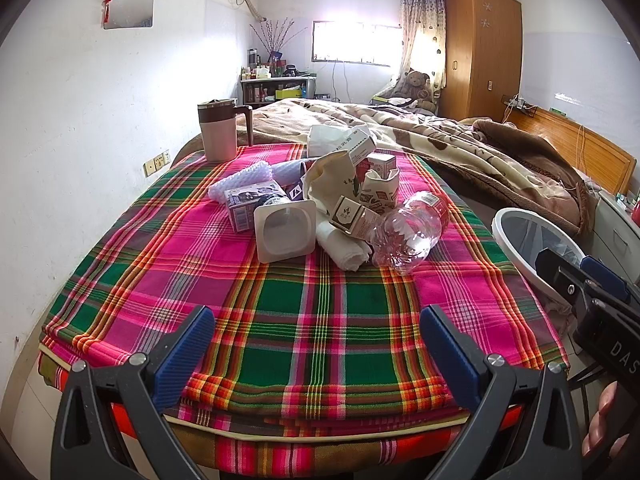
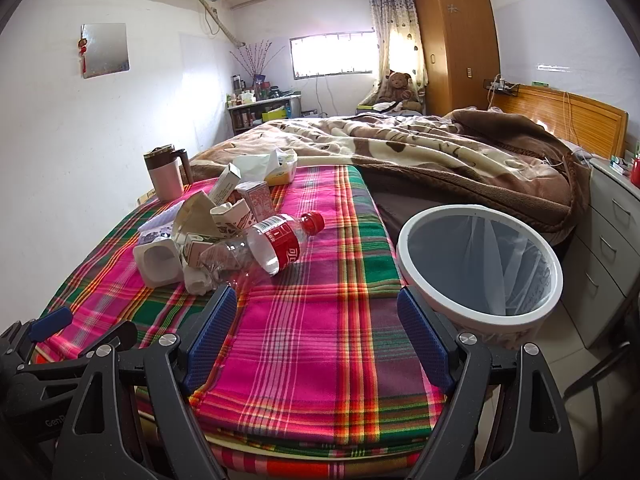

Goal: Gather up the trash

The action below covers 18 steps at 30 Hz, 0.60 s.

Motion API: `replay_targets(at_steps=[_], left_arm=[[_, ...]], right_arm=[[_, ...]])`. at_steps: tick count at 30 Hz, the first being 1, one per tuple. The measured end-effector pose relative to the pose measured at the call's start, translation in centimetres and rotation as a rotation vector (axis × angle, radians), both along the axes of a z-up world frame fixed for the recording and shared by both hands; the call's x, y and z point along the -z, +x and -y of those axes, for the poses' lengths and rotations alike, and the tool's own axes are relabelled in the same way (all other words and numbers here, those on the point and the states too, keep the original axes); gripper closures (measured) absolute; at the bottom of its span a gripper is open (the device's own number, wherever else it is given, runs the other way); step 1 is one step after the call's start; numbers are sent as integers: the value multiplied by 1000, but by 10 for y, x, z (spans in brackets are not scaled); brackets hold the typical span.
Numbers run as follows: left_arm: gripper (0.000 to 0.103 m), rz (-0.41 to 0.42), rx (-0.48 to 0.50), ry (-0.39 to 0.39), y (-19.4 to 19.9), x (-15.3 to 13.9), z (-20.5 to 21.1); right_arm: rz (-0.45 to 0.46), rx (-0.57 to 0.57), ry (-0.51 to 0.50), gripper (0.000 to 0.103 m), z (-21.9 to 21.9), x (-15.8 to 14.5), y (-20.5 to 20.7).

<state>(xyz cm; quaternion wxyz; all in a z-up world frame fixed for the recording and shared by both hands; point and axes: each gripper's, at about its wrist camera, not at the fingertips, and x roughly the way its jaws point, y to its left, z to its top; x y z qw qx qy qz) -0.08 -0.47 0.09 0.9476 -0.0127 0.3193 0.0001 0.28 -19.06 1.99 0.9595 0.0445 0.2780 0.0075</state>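
Trash pile (image 1: 320,204) well beyond both grippers' spread, empty fingers (image 1: 188,356).

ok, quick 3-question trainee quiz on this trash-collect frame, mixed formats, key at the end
1. True or false: the plastic bottle stands upright on the plaid cloth.
2. Which side of the table is the bin on? A. robot's left B. robot's right C. far end, by the mug
3. Fill in: the left gripper and right gripper are both ____ and hold nothing.

Key: 1 false, it lies on its side; 2 B; 3 open.
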Motion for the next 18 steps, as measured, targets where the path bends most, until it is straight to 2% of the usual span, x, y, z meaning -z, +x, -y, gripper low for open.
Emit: replay_targets(at_steps=[18], left_arm=[[0,3,-2,-1,-2,-2,-1]], right_arm=[[3,5,-3,19,1,-1,0]])
